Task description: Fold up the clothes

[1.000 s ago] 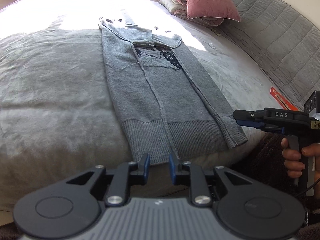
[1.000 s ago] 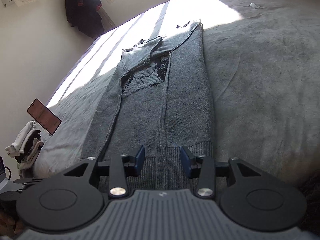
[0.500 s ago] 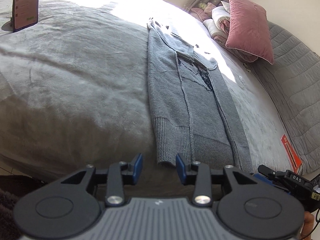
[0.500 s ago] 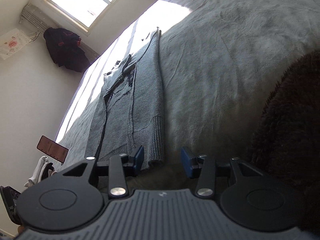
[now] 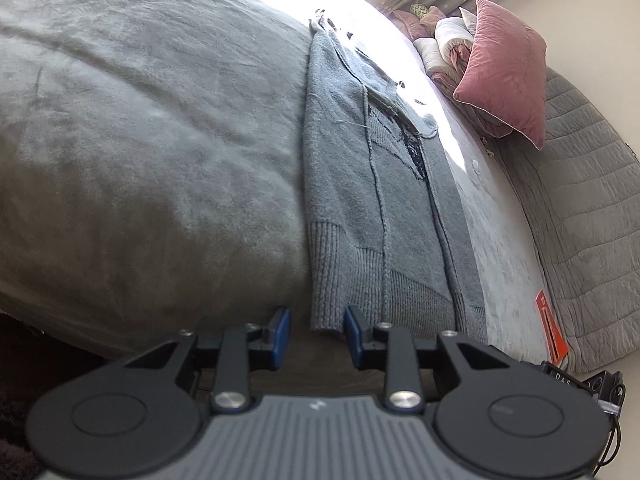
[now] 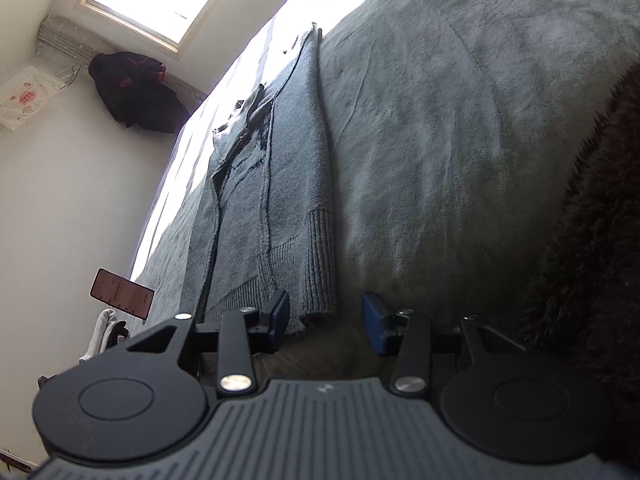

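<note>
Pink pillow (image 5: 508, 76) and phone (image 6: 122, 294) off to the sides. Gray sweater (image 5: 376, 208) lengthwise, ribbed hem nearest. Left gripper (image 5: 314, 338) closing around hem corner, right gripper (image 6: 326, 322) released, nothing grabbed.

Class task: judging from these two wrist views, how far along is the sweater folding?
Done: sweater lies narrowed lengthwise on the bed. In hand: left gripper, jaws closing, and right gripper, open, bracket its ribbed hem corners without pinching them. Left: grip, fold hem toward collar.

Grey knit sweater (image 5: 352, 208), sleeves folded inward, flat on bed, hem nearest.
</note>
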`<act>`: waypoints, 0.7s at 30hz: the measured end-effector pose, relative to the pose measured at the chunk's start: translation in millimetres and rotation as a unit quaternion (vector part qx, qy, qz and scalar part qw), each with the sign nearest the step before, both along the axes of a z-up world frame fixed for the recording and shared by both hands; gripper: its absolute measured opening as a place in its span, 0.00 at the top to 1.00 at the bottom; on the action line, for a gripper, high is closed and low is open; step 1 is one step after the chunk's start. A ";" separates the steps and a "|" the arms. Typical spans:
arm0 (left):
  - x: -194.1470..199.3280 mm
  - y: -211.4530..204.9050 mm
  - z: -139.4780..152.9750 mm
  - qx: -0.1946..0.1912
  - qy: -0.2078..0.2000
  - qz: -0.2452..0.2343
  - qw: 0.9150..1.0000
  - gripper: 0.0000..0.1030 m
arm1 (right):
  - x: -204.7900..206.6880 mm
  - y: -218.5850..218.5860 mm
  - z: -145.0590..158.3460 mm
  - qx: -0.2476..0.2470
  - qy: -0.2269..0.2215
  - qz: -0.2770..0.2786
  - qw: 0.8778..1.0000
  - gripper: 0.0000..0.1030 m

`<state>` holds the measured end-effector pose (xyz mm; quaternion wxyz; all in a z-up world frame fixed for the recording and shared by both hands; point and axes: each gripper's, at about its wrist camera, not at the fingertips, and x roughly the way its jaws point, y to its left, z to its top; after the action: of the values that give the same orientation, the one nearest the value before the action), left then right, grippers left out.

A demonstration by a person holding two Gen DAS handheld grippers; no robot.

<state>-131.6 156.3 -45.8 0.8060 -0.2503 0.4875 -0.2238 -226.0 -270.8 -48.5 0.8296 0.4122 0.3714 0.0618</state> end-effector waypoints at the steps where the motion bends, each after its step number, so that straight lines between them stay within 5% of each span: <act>1: 0.6 0.2 0.3 -0.007 0.001 -0.007 1.000 0.81 | 1.0 1.1 0.7 -0.004 0.001 0.004 1.000 0.63; 7: 1.6 -8.4 6.5 -0.028 -0.010 -0.048 0.998 0.92 | 8.5 5.8 1.7 0.005 0.010 0.031 0.999 0.88; 21: 53.1 -10.4 43.8 -0.103 -0.006 -0.016 0.994 0.94 | 49.0 -3.6 46.3 0.041 -0.002 0.067 0.997 0.89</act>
<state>-78.5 145.9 -2.0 0.7752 -0.3232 0.4607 -0.2871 -177.0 -274.4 -2.1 0.8068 0.4198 0.3939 0.1332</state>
